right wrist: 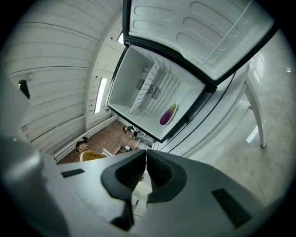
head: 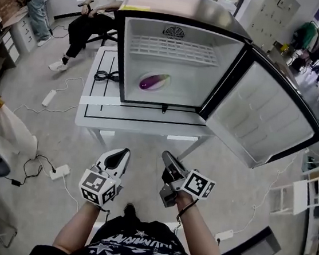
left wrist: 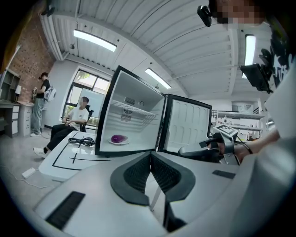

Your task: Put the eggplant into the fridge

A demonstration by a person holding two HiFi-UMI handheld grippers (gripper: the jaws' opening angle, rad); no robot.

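Two pairs of jaws are clenched tip to tip with nothing between them: the left gripper and the right gripper, both held low before the person and pointing towards the mini fridge. The fridge stands on a white table, well apart from both grippers, its door swung wide to the right. The purple eggplant lies on a pale dish on the fridge floor, below the wire shelf. A coiled black cable rests on the table beside the fridge.

one eggplant, one fridge, two claws.
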